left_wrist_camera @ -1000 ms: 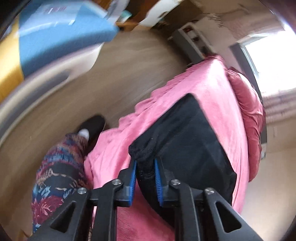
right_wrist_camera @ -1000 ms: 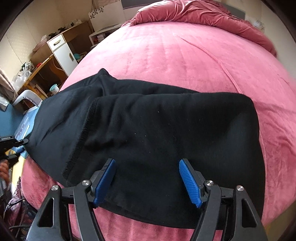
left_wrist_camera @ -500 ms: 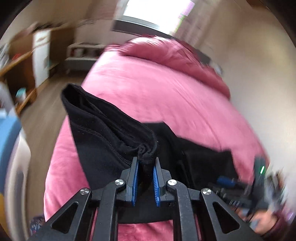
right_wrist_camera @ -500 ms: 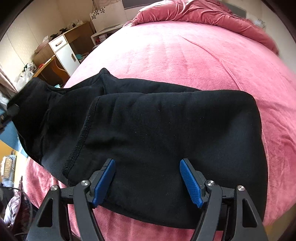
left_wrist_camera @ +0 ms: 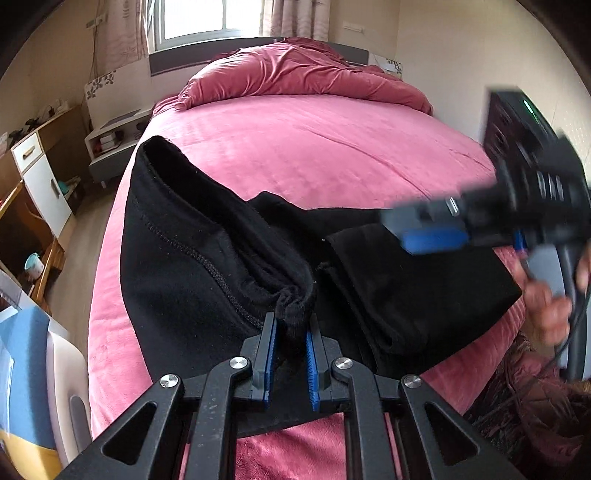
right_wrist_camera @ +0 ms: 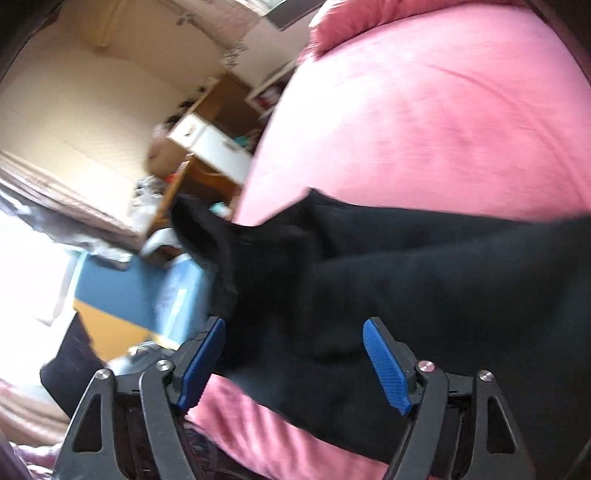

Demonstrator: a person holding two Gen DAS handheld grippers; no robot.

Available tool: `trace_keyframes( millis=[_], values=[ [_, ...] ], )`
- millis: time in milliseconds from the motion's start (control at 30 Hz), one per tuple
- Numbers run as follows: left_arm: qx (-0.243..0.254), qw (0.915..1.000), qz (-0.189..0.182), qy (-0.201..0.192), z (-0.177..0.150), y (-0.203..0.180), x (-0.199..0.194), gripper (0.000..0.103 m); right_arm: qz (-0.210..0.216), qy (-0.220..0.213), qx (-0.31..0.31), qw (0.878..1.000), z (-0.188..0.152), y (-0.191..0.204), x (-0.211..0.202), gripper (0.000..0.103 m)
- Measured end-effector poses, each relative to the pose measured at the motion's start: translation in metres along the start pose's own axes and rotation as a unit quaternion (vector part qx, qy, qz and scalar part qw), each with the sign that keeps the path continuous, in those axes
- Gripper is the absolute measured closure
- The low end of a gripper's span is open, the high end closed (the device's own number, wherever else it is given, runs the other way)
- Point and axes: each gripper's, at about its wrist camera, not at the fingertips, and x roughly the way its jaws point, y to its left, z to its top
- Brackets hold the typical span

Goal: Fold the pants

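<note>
While my left tool (left_wrist_camera: 290, 334) pinches a bunched black hem between its blue pads, I list what both wrist views carry.

Item 1, pants (left_wrist_camera: 192, 258): black, lying across the near end of the bed (left_wrist_camera: 332, 155), partly folded. One layer is raised toward 11 o'clock in the left view, its stitched seam showing; a flatter folded part lies toward 3 o'clock. The gathered edge runs straight into my left tool's jaws at 6 o'clock.

Item 2, right tool (right_wrist_camera: 295, 360): jaws spread wide, nothing between the pads, poised just over the pants (right_wrist_camera: 424, 280) (contact cannot be told, the view is blurred). The same tool (left_wrist_camera: 432, 236) shows at 3 o'clock in the left view, blurred, with the person's hand (left_wrist_camera: 550, 306) on its grip.

Item 3, bed: pink cover, with a crumpled quilt (left_wrist_camera: 295, 70) of the same colour at 12 o'clock.

Item 4, surroundings: window (left_wrist_camera: 207, 18) beyond the quilt; a white-and-wood cabinet (left_wrist_camera: 40, 173) at 9 o'clock; a blue-and-yellow object (left_wrist_camera: 22, 350), blurred, at 8 o'clock.
</note>
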Motion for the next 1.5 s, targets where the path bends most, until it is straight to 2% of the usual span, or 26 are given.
trace_keyframes(
  millis=[267,467,533,567,600,633,700,733,800,833,867,967,1000,1100,1167,1267,1367,1500],
  values=[
    [0.002,1.0000,-0.001,-0.001,0.002,0.001,0.003,0.090,0.043,0.080,-0.068,0.994,0.032,0.049,0.062,0.015],
    [0.002,1.0000,-0.004,-0.004,0.001,0.004,0.003,0.090,0.028,0.132,-0.119,0.984,0.046,0.078,0.107,0.015],
    [0.001,1.0000,-0.006,-0.004,0.001,0.005,0.003,0.090,0.021,0.152,-0.135,0.979,0.047,0.083,0.125,0.018],
    [0.001,1.0000,-0.006,-0.005,0.001,0.006,0.003,0.090,0.014,0.159,-0.142,0.977,0.047,0.086,0.133,0.027],
    [0.001,1.0000,-0.007,-0.006,0.000,0.006,0.003,0.090,0.012,0.169,-0.149,0.974,0.046,0.089,0.140,0.042],
    [0.002,1.0000,-0.006,-0.007,0.000,0.006,0.002,0.090,0.012,0.180,-0.157,0.971,0.044,0.093,0.148,0.050],
    [0.003,1.0000,-0.004,-0.006,-0.001,0.008,0.001,0.090,-0.006,0.188,-0.176,0.966,0.039,0.096,0.157,0.087],
    [0.002,1.0000,-0.006,-0.006,-0.002,0.009,0.000,0.089,-0.016,0.189,-0.183,0.965,0.036,0.098,0.160,0.088],
    [-0.009,0.9995,-0.028,-0.013,-0.004,0.019,-0.009,0.089,-0.013,0.182,-0.182,0.966,0.034,0.099,0.157,0.089],
    [-0.016,0.9986,-0.046,-0.018,-0.004,0.026,-0.014,0.085,-0.008,0.177,-0.178,0.968,0.034,0.100,0.155,0.089],
    [-0.035,0.9955,-0.083,-0.031,-0.004,0.038,-0.024,0.082,-0.001,0.170,-0.174,0.970,0.035,0.100,0.148,0.089],
    [-0.107,0.9747,-0.187,-0.058,-0.004,0.079,-0.051,0.076,0.020,0.145,-0.160,0.976,0.037,0.104,0.124,0.089],
    [-0.129,0.9687,-0.200,-0.071,-0.005,0.093,-0.059,0.074,0.030,0.137,-0.158,0.978,0.037,0.106,0.113,0.089],
    [-0.185,0.9554,-0.203,-0.109,-0.005,0.131,-0.079,0.073,0.053,0.105,-0.147,0.982,0.036,0.114,0.081,0.089],
    [-0.210,0.9538,-0.176,-0.123,-0.005,0.150,-0.085,0.073,0.068,0.078,-0.134,0.986,0.034,0.114,0.057,0.089],
    [-0.239,0.9496,-0.160,-0.125,-0.006,0.166,-0.082,0.073,0.076,0.041,-0.115,0.990,0.028,0.107,0.022,0.089],
    [-0.237,0.9538,-0.148,-0.110,-0.004,0.161,-0.070,0.073,0.082,0.006,-0.087,0.993,0.019,0.095,-0.008,0.089],
    [-0.216,0.9586,-0.164,-0.086,0.004,0.132,-0.043,0.073,0.078,-0.035,-0.025,0.996,0.009,0.056,-0.050,0.089]
  ],
)
